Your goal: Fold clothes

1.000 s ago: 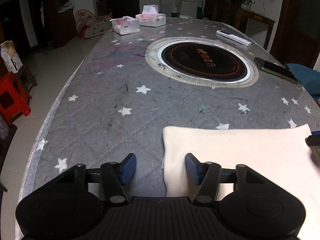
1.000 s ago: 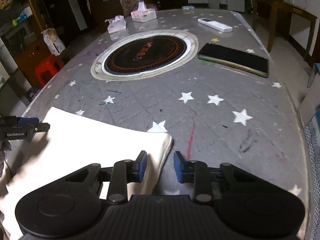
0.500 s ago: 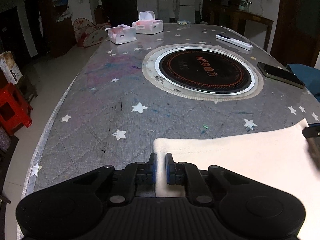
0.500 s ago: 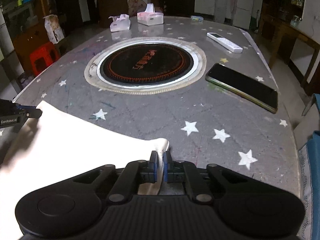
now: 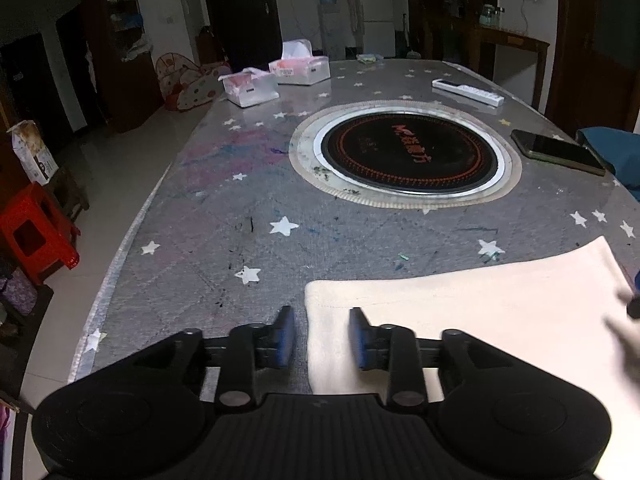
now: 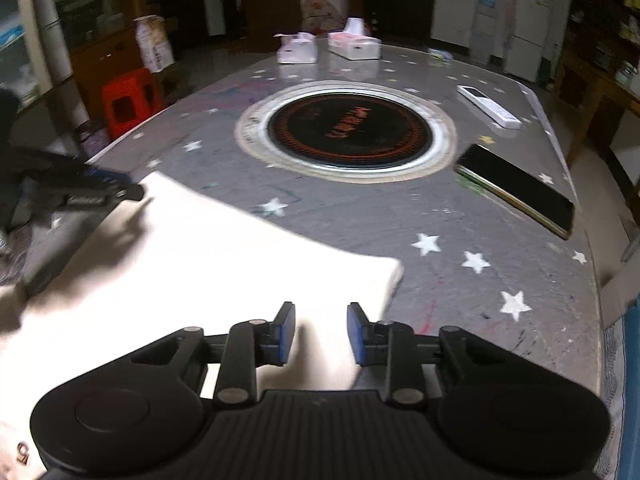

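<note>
A cream folded cloth (image 5: pixel 460 312) lies flat on the grey star-patterned table (image 5: pixel 248 248). My left gripper (image 5: pixel 320 316) is open and straddles the cloth's near left edge, one finger over the table and one over the fabric. In the right wrist view the cloth (image 6: pixel 208 256) spreads left and my right gripper (image 6: pixel 320 312) hangs open over its near right part, close to the right corner. The left gripper (image 6: pixel 100 192) shows blurred at the cloth's far left corner. A dark blur at the right edge of the left wrist view is the right gripper (image 5: pixel 632 308).
A round black cooktop (image 5: pixel 404 152) is set into the table's middle. A phone (image 6: pixel 516 188) and a white remote (image 6: pixel 488 106) lie to the right, two tissue boxes (image 5: pixel 276 78) at the far end. A red stool (image 5: pixel 34 236) stands on the floor at left.
Both grippers closed on the cloth's near corners half a second ago and have now opened, letting go. The cloth stays flat; the right wrist view is blurred by motion.
</note>
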`<control>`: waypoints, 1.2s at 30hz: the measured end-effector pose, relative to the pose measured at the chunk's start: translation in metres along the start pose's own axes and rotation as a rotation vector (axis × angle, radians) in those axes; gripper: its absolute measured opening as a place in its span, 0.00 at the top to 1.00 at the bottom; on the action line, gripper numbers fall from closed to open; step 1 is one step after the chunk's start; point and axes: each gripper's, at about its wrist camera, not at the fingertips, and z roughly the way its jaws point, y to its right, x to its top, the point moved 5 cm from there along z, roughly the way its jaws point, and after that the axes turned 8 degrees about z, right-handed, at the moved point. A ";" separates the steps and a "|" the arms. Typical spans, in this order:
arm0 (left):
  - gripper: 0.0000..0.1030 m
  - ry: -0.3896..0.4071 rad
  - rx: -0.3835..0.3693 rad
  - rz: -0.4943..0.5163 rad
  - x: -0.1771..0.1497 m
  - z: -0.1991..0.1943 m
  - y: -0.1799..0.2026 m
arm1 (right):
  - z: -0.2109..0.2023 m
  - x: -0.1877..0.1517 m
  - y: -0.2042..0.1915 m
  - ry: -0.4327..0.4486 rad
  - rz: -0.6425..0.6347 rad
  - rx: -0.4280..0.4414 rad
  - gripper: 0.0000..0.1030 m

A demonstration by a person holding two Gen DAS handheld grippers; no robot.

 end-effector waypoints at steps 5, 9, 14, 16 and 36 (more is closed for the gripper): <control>0.56 0.025 0.008 0.002 -0.003 -0.020 0.001 | -0.011 -0.015 -0.024 -0.016 -0.052 0.038 0.64; 0.52 0.042 0.011 0.003 -0.009 -0.037 0.004 | -0.022 -0.033 -0.042 -0.031 -0.096 0.053 0.56; 0.46 0.059 0.021 0.009 -0.017 -0.056 0.009 | -0.034 -0.054 -0.057 -0.045 -0.126 0.060 0.49; 0.44 0.063 0.022 0.012 -0.021 -0.063 0.012 | -0.041 -0.064 -0.063 -0.047 -0.146 0.061 0.47; 0.32 0.077 -0.097 0.110 -0.097 -0.134 0.063 | -0.096 -0.133 -0.101 -0.033 -0.282 0.052 0.31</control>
